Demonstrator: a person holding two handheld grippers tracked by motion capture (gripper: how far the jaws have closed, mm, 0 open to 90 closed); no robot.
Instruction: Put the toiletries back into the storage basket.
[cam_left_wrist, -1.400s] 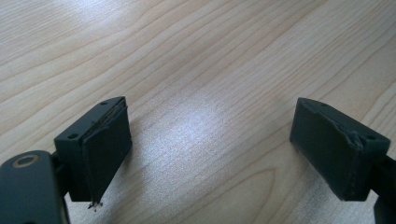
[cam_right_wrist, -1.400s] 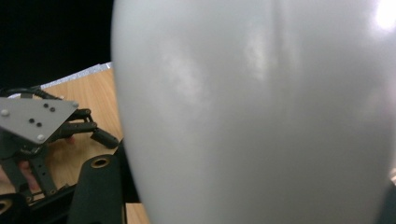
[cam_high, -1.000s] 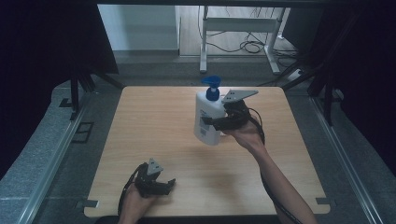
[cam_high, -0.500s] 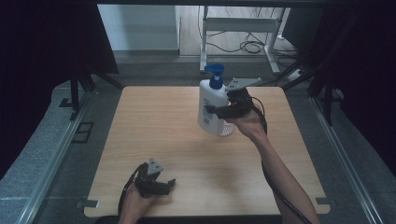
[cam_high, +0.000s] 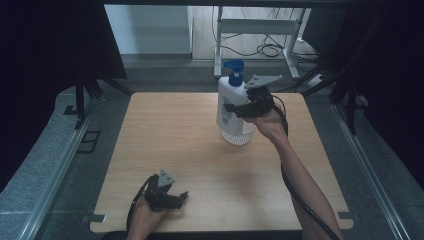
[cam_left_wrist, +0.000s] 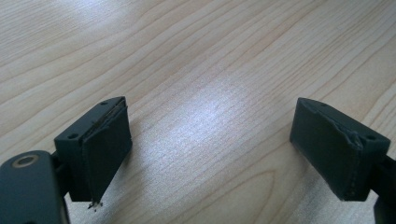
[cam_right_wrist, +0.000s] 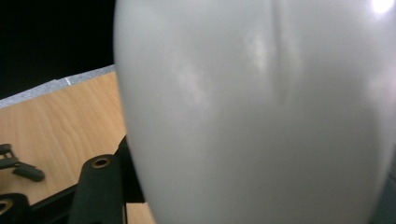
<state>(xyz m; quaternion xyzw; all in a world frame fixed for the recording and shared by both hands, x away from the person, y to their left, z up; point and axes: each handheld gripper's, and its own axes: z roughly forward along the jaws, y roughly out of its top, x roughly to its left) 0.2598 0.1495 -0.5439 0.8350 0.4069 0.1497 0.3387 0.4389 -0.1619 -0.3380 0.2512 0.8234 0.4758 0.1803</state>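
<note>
A white pump bottle (cam_high: 231, 107) with a blue pump head stands upright near the table's far right part. My right gripper (cam_high: 236, 108) is shut on its body from the right side, and the bottle's base sits over a clear round dish (cam_high: 238, 135). Close up in the right gripper view the white bottle (cam_right_wrist: 261, 116) covers nearly everything between the jaws. My left gripper (cam_high: 176, 198) rests open at the table's near left edge. In the left gripper view its two black pads (cam_left_wrist: 108, 149) stand wide apart over bare wood, with nothing between them.
The wooden table (cam_high: 165, 130) has free surface across its left and middle. A grey floor strip and a metal rail run along each side. A white frame with cables (cam_high: 265, 30) stands beyond the far edge.
My right gripper has carried the bottle away from me and to the right, turning it from tilted to upright over the clear dish. The left gripper has stayed put.
</note>
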